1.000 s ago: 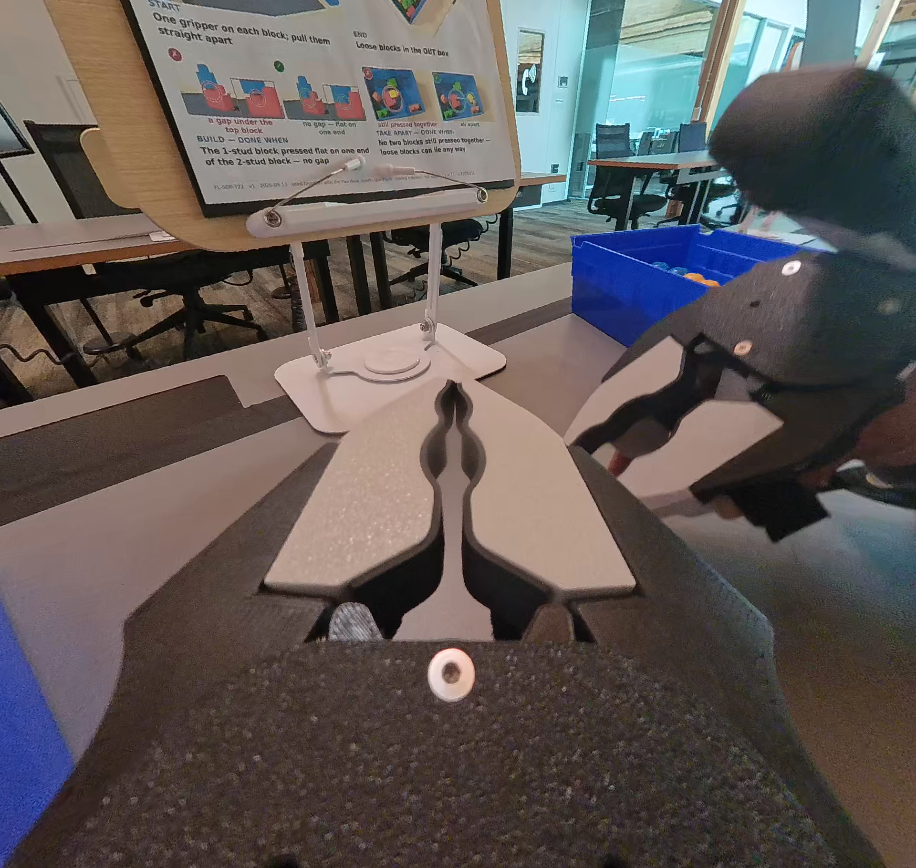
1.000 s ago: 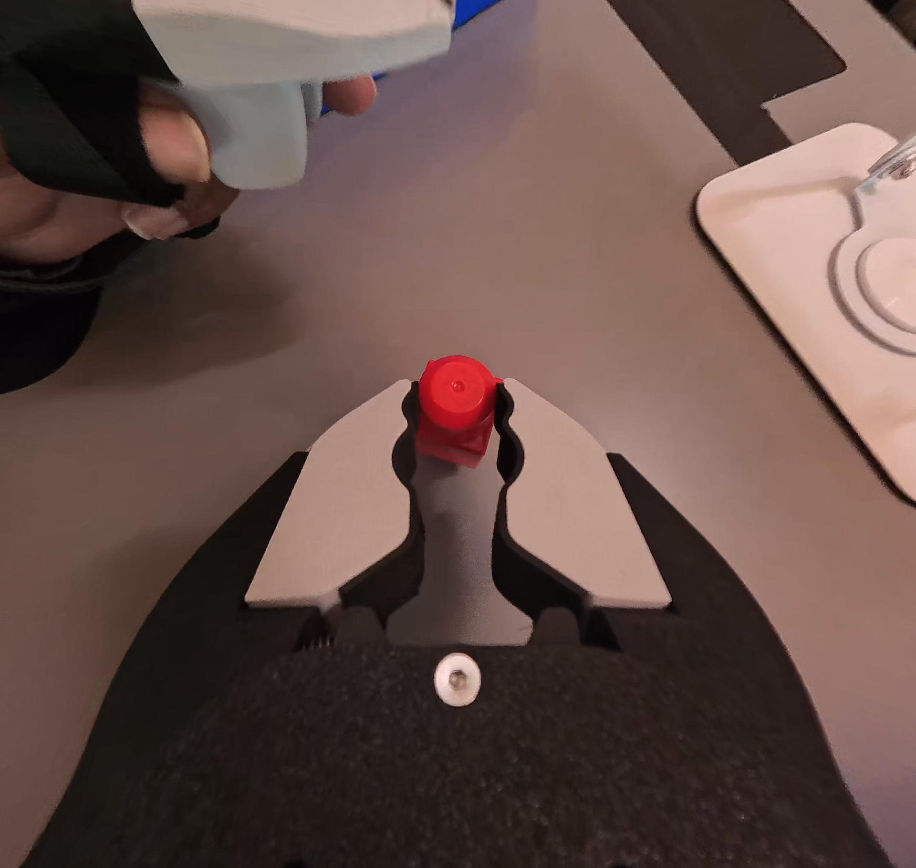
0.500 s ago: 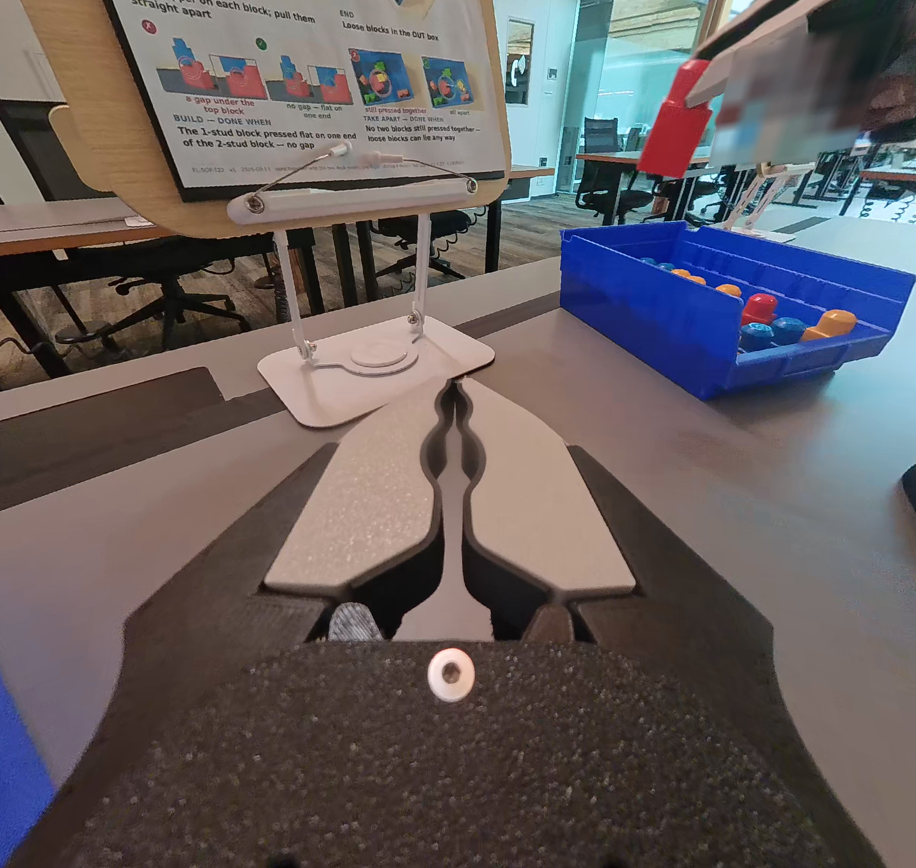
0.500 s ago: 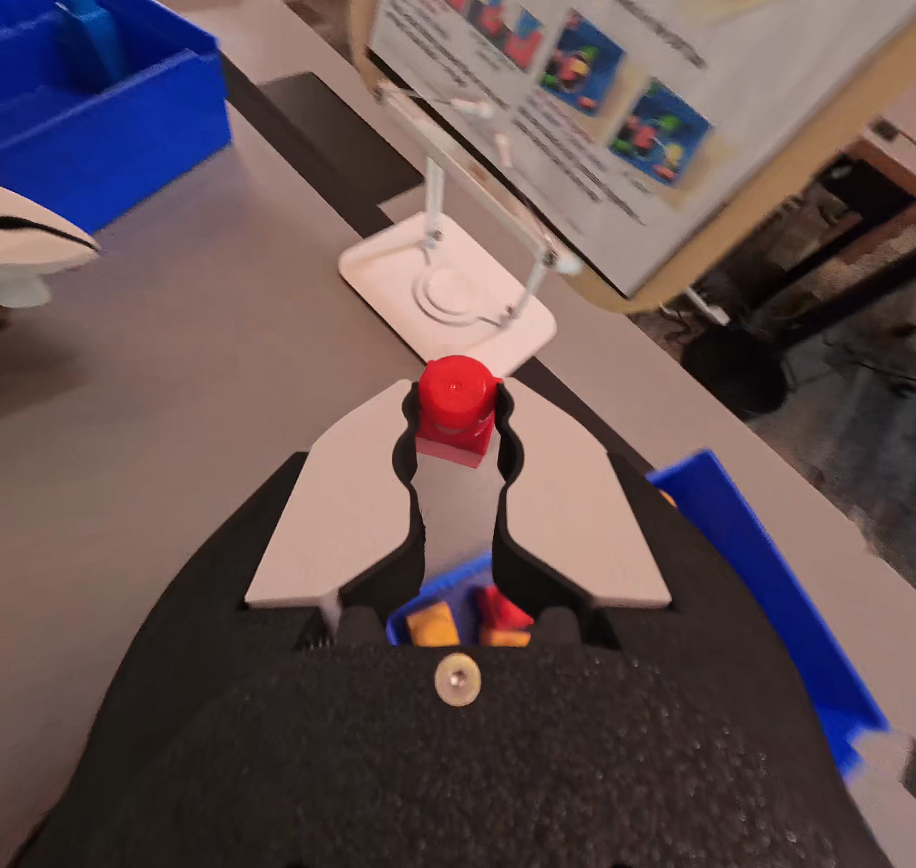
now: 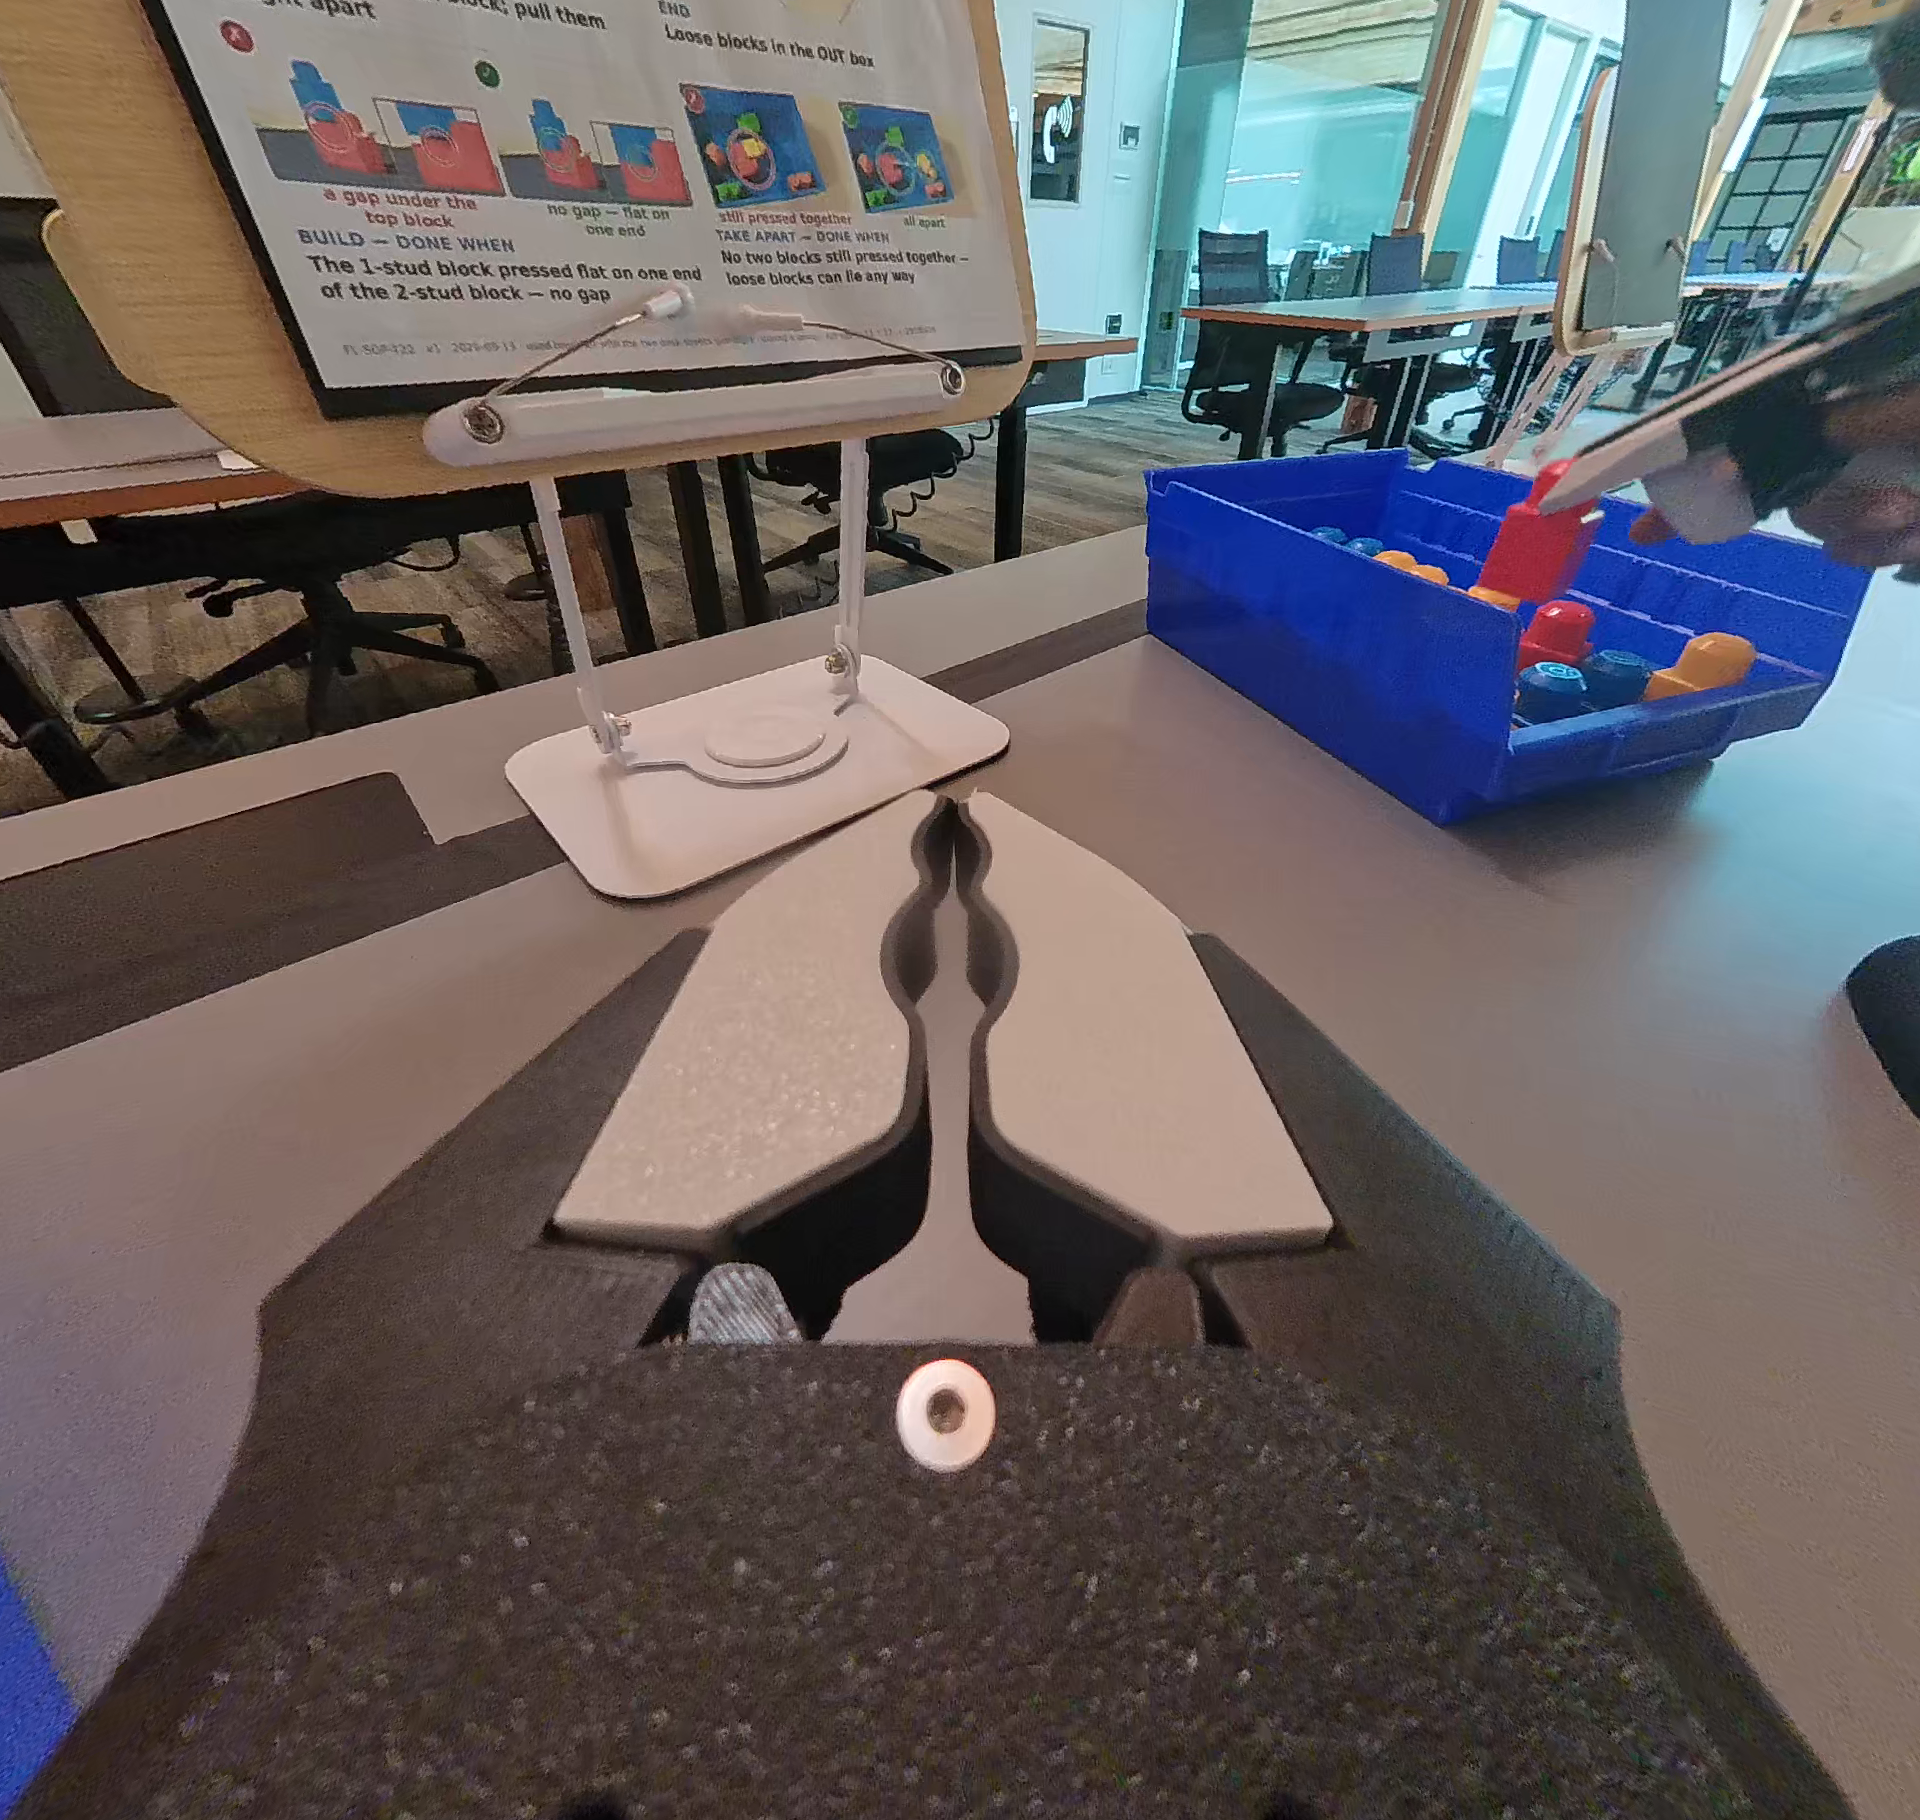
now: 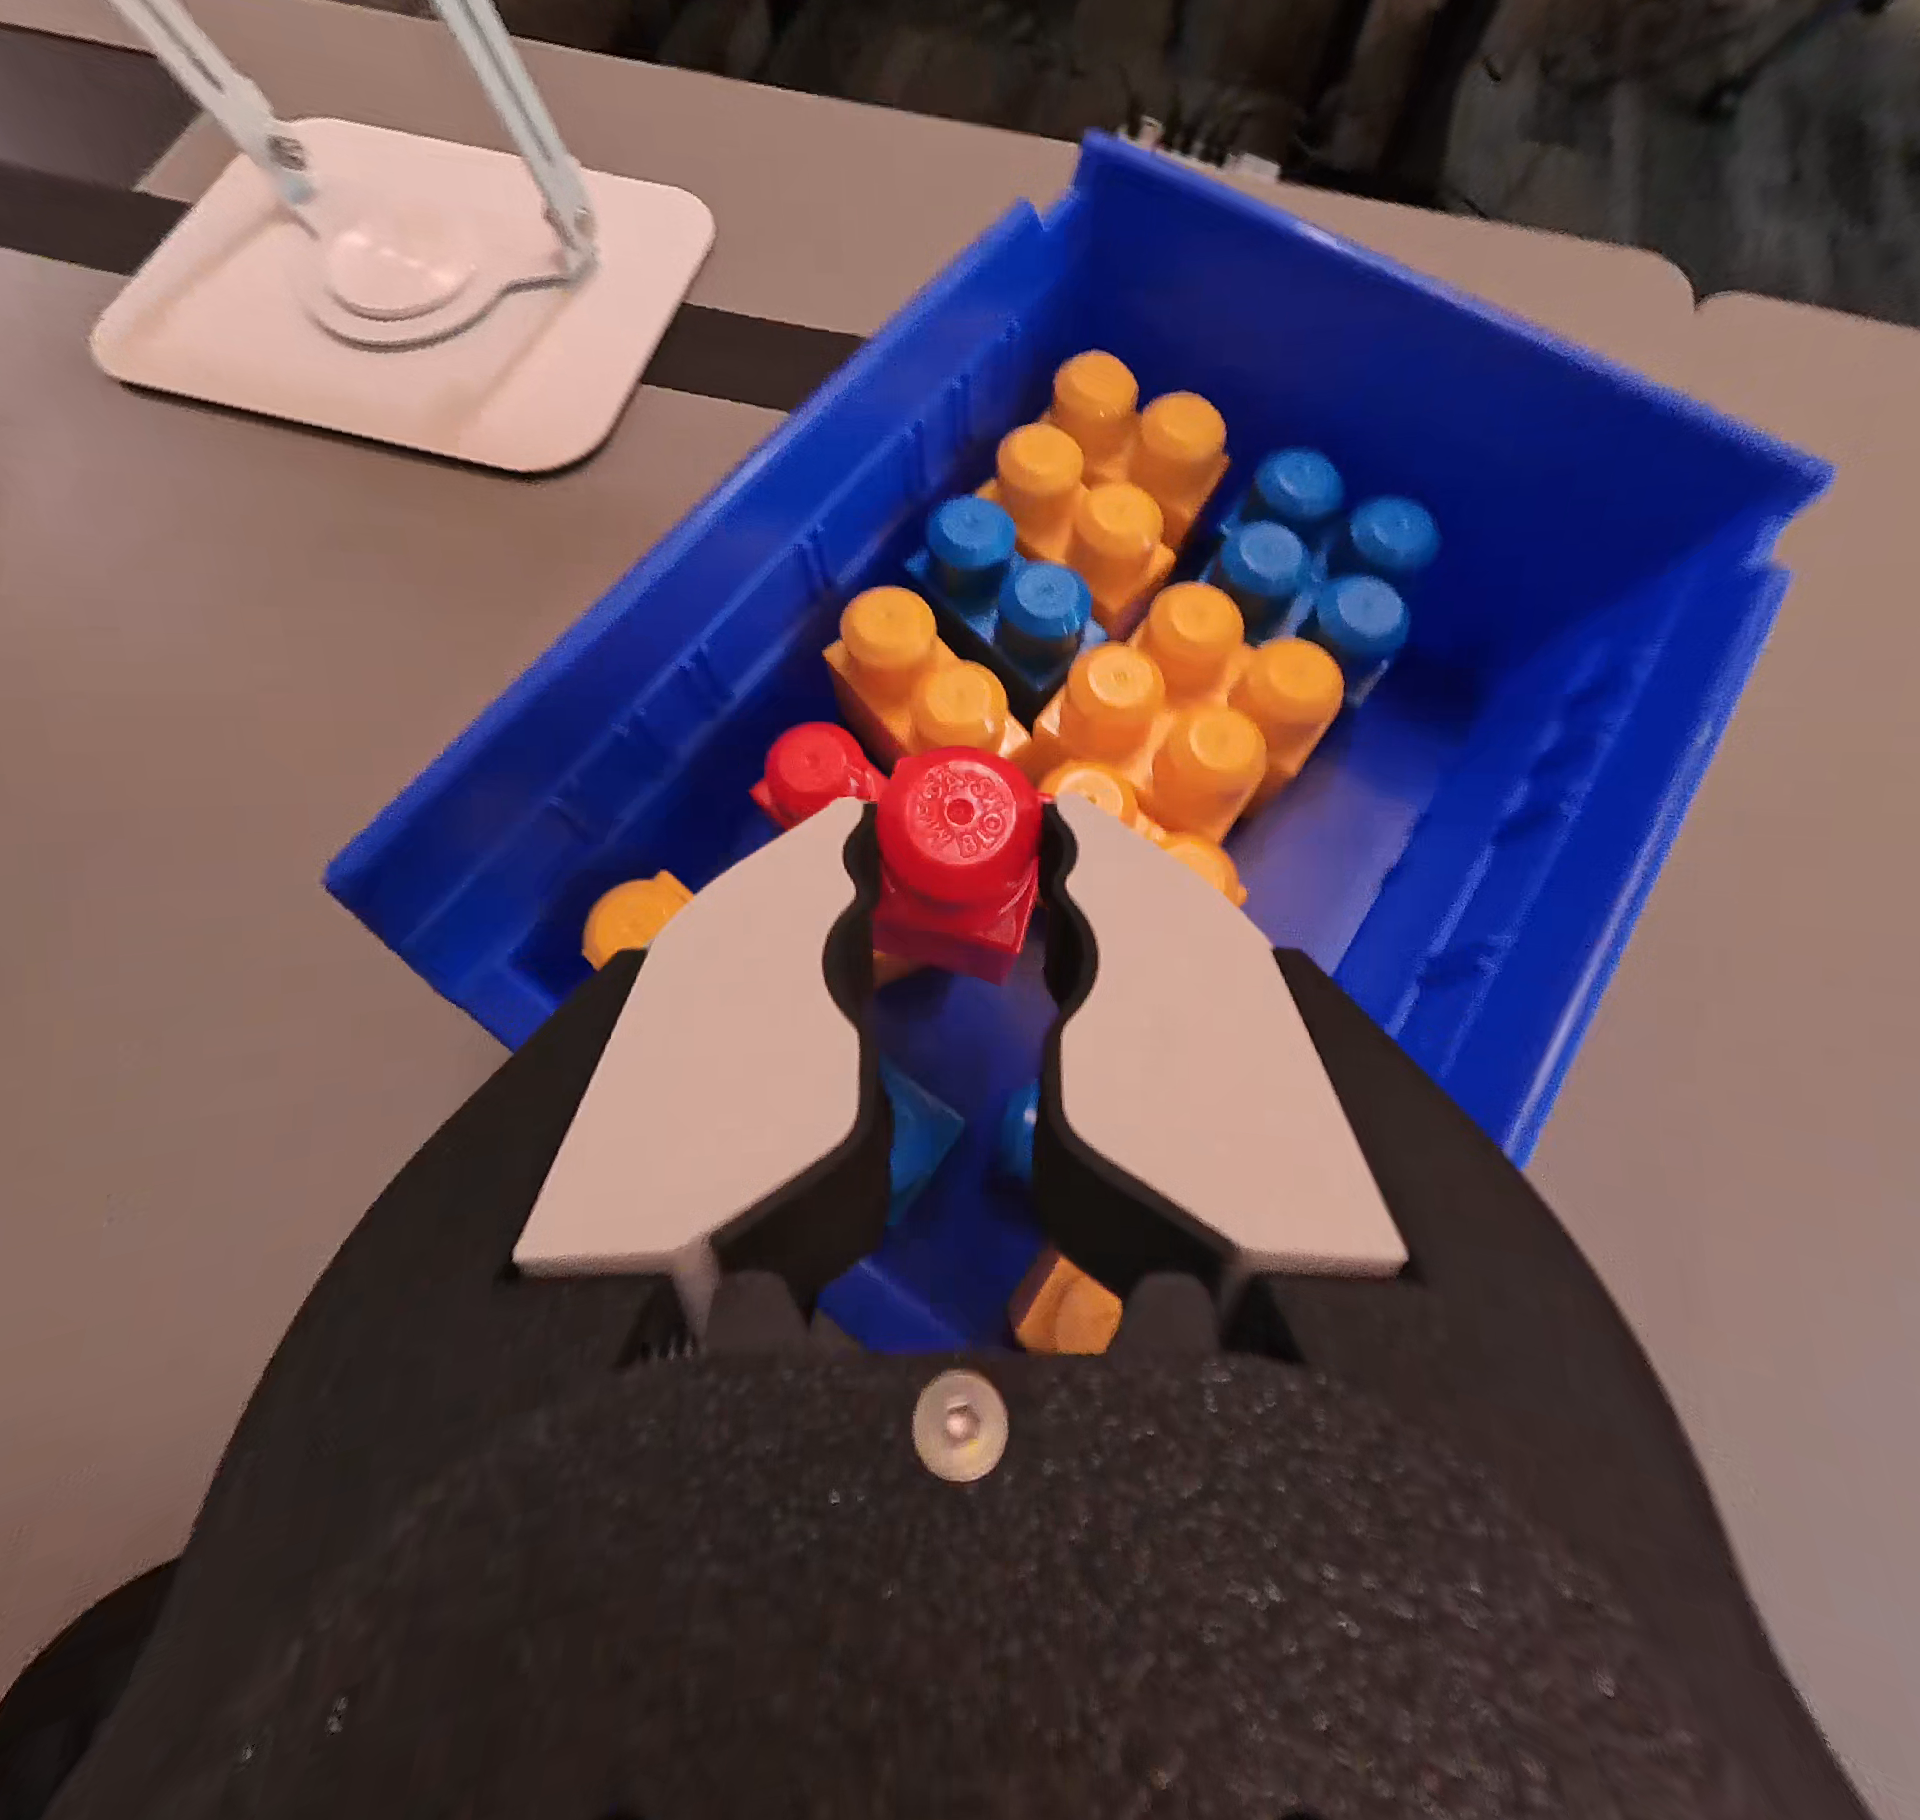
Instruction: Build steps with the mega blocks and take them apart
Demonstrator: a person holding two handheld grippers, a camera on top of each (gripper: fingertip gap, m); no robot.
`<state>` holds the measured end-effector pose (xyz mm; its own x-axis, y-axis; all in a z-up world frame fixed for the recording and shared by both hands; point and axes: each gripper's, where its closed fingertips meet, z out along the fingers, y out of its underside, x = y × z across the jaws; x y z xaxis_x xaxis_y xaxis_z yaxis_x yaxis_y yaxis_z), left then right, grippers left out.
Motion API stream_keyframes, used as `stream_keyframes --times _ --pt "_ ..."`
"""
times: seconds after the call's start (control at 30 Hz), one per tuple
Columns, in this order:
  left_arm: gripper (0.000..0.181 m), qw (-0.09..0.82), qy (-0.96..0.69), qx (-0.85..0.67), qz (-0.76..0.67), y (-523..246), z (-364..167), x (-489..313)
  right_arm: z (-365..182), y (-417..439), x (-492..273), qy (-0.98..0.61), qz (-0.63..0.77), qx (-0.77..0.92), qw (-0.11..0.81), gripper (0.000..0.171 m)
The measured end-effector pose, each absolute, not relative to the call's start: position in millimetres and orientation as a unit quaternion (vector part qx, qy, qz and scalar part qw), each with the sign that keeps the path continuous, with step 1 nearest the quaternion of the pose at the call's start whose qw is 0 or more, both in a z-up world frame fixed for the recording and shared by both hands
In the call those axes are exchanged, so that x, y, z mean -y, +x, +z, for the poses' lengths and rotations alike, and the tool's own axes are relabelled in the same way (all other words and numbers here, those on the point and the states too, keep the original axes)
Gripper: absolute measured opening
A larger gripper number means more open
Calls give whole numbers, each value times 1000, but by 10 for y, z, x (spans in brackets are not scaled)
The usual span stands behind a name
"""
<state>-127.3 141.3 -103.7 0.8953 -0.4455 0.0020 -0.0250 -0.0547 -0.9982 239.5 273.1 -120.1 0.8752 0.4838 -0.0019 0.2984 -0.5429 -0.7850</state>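
Right wrist view: right gripper [image 6: 956, 820] clamps red block [image 6: 958, 861] over blue bin [image 6: 1455, 399]; left gripper [image 5: 954, 814] seemingly clenched, empty.

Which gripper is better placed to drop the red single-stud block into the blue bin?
Right. The right gripper already grips the red single-stud block directly over the blue bin. The left gripper is shut, empty, over the table beside the white stand base.

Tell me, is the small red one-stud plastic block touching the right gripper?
Touching. The right wrist view shows the right gripper jaws pressed against both sides of the small red one-stud plastic block.
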Motion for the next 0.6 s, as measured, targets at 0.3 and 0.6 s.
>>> stream_keyframes --times 0.3,0.6 --pt "0 669 -706 -168 -159 -1268 -1007 -1398 -1582 2529 -2675 -887 70 165 425 29" --pt "0 669 -706 -169 -162 -1269 -998 -1393 -1863 2525 -2701 -902 66 163 393 29"
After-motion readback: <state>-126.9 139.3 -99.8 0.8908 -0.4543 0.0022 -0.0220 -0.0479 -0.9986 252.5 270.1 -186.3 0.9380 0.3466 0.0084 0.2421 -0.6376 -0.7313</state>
